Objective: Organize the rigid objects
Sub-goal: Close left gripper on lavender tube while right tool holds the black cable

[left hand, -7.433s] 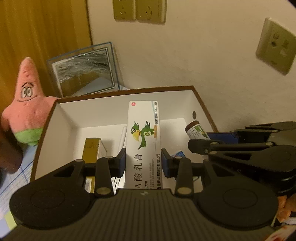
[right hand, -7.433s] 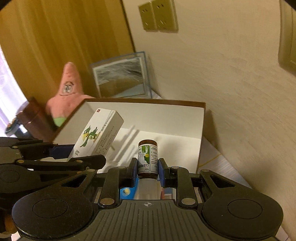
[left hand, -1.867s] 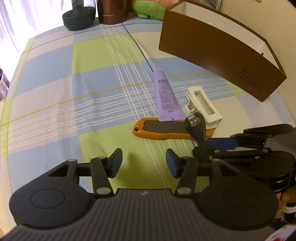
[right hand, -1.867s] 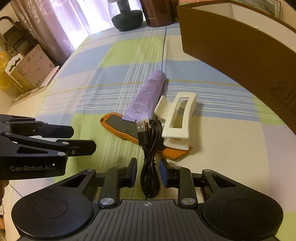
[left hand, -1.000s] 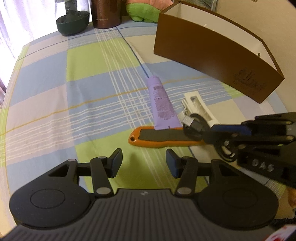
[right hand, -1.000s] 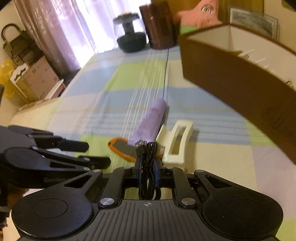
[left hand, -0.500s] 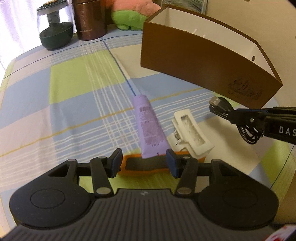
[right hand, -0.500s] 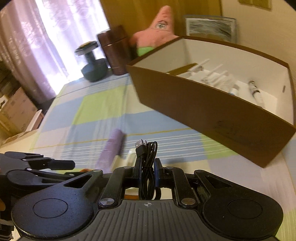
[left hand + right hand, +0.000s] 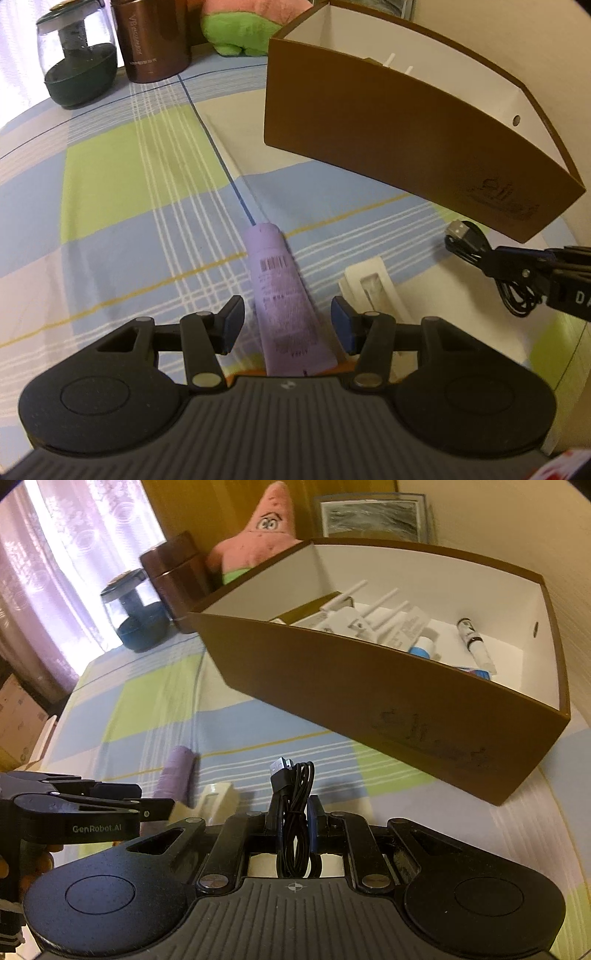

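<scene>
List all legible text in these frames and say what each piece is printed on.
"GenRobot.AI": side of the left gripper.
"DA", cut off at the frame edge: side of the right gripper.
Brown canister: vertical lettering, too blurred to read.
Purple tube: barcode and small print, unreadable.
Brown box: dark logo on the front, not legible.
Packages inside the box: print too small.
</scene>
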Motion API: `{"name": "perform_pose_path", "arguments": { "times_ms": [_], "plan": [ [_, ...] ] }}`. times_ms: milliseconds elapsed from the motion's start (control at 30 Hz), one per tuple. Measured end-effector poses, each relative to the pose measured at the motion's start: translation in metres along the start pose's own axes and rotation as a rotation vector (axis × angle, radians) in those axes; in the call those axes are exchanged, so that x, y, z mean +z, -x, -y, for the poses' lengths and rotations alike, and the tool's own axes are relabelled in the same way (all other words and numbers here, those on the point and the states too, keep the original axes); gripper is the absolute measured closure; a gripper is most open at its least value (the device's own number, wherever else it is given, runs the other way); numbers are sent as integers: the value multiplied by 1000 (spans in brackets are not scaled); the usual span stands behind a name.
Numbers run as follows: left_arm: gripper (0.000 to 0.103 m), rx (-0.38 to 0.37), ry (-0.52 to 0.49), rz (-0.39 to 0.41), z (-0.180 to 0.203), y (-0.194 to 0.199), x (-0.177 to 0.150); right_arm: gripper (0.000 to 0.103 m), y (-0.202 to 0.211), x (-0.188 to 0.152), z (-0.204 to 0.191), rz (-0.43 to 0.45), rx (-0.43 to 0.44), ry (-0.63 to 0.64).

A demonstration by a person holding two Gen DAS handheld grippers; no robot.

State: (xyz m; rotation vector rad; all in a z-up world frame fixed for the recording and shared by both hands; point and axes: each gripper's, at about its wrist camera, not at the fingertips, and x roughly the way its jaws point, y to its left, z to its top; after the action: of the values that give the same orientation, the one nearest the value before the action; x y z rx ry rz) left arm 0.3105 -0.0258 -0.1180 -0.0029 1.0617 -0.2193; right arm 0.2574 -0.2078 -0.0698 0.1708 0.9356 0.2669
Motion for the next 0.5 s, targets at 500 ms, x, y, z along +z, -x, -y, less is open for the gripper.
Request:
{"name": "perform_pose_path", "arguments": {
  "times_ms": [500],
  "plan": [
    [71, 23, -35, -58, -10, -24, 4, 94, -12, 0, 11, -37, -18, -34]
  ]
}}
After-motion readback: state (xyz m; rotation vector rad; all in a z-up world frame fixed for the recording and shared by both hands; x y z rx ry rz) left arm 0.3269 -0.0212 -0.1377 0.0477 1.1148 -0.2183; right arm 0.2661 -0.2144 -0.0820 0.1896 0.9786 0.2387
